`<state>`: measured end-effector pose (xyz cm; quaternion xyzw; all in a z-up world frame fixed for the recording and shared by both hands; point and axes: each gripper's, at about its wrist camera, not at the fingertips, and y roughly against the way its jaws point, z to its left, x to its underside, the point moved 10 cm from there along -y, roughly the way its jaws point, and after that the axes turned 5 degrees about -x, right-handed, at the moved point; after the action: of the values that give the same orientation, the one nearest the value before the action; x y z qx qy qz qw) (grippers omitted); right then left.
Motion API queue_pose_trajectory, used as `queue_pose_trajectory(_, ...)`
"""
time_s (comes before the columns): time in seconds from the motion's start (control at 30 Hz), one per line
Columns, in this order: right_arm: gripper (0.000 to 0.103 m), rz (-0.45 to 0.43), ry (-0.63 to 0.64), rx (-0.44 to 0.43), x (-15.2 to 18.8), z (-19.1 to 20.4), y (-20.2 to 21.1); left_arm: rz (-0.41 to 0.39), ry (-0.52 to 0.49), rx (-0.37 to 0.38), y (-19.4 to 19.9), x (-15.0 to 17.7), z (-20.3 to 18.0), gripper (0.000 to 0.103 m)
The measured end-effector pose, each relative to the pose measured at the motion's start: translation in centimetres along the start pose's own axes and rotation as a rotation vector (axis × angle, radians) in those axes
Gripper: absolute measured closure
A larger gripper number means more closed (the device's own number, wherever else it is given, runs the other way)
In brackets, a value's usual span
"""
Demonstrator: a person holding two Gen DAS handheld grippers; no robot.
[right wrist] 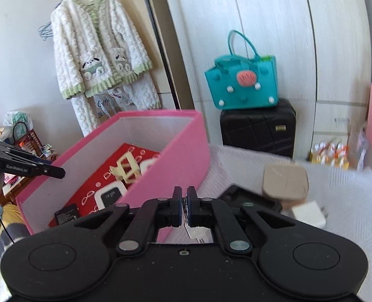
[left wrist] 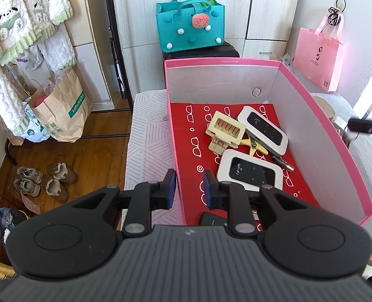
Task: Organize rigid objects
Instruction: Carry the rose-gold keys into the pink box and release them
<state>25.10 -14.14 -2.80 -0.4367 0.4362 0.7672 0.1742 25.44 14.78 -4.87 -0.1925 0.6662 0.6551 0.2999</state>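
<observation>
The right gripper [right wrist: 184, 207] is clenched on a key ring [right wrist: 185, 205] — a silver key [right wrist: 195, 231] dangles under the pads, partly hidden by the tool's body. It hangs just outside the pink box [right wrist: 175, 156]. The left gripper [left wrist: 189, 188] straddles the box's near-left wall [left wrist: 178, 193], its jaws narrowly parted; whether the pads press the wall is unclear. Two Wi-Fi routers [left wrist: 251, 173] and a cream clip [left wrist: 224, 128] lie inside.

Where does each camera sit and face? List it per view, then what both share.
Left wrist: on the left gripper, looking down into the pink box at two Wi-Fi routers; its fingers straddle the box wall.
Right wrist: on the shut right gripper, outside the box, facing the wardrobe.
Shared: pink box, teal bag, each other's gripper.
</observation>
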Motion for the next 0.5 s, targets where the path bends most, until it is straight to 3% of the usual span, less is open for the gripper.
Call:
queue_pose_trajectory(0.37,0.098,-0.072,0.149,-0.080,-6.9,5.4,1.8,-0.015,-0.002,0.004,0.1,0.2,0.1,0.082)
queue_pose_trajectory(0.5,0.098,-0.079,0.152,-0.169,-8.3,8.1,1.4,-0.022,0.005,0.016,0.1,0.2,0.2,0.082)
